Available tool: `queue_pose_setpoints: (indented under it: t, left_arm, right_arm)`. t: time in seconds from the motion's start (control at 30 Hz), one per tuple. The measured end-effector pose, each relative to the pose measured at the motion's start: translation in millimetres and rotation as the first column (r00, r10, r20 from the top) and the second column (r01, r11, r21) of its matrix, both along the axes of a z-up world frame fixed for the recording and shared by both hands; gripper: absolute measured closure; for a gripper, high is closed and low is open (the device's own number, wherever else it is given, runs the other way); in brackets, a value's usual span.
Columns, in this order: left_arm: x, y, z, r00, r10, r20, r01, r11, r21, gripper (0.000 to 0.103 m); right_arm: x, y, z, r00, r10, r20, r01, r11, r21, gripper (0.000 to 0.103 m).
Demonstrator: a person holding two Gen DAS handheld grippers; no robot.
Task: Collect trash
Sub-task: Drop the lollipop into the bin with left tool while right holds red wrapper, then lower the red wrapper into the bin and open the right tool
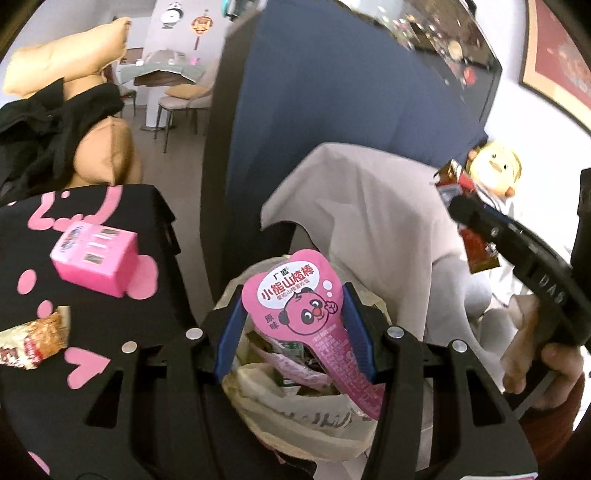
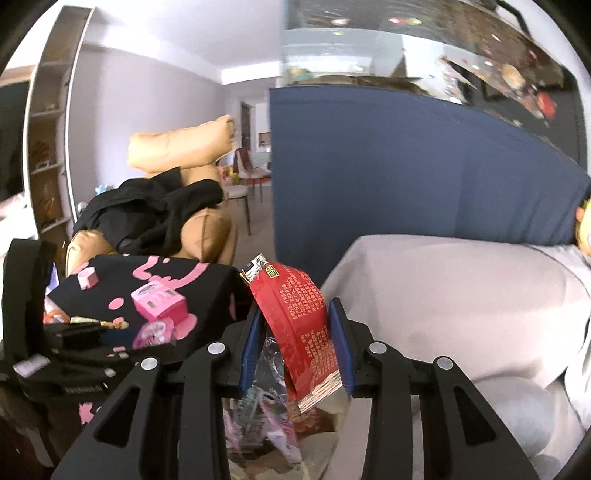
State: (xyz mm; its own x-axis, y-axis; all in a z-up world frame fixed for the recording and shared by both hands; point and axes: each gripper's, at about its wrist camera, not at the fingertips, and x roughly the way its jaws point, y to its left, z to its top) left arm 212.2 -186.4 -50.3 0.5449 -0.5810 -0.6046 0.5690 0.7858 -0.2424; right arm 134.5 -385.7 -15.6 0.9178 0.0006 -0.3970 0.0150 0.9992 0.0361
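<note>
Trash is in both your grippers: the left gripper clamps a pink bear-print snack wrapper at frame centre, the right gripper a red foil wrapper. Centre each over the bag-lined bin below before letting go.

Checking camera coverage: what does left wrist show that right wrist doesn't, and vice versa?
Left wrist only: pink bear-print snack wrapper in the left hand-held gripper, yellow plush toy, wall clock.
Right wrist only: red foil snack wrapper in the right hand-held gripper, tall open shelf unit.
Both: pink carton box on the black pink-patterned cloth, trash-filled bag below, blue panel.
</note>
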Motion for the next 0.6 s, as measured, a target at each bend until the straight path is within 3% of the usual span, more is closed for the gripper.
queue_pose_setpoints:
  t: [0.27, 0.4, 0.6]
  left_arm:
    - [2.0, -33.5, -11.8, 0.998, -0.062, -0.034, 0.062, 0.998, 0.012, 0.055]
    - [9.3, -40.3, -15.0, 0.992, -0.099, -0.077, 0.1, 0.995, 0.001, 0.044]
    - [15.4, -14.7, -9.3, 0.995, -0.024, -0.093, 0.024, 1.0, -0.008, 0.043]
  right_arm:
    - [-5.8, -21.8, -11.2, 0.999, -0.041, -0.012, 0.041, 0.999, 0.036, 0.069]
    - [-6.0, -26.6, -14.3, 0.999, -0.051, -0.012, 0.052, 0.997, 0.055, 0.069]
    - [-3.1, -18.3, -23.0, 1.0, -0.019, -0.024, 0.021, 0.996, 0.086, 0.068]
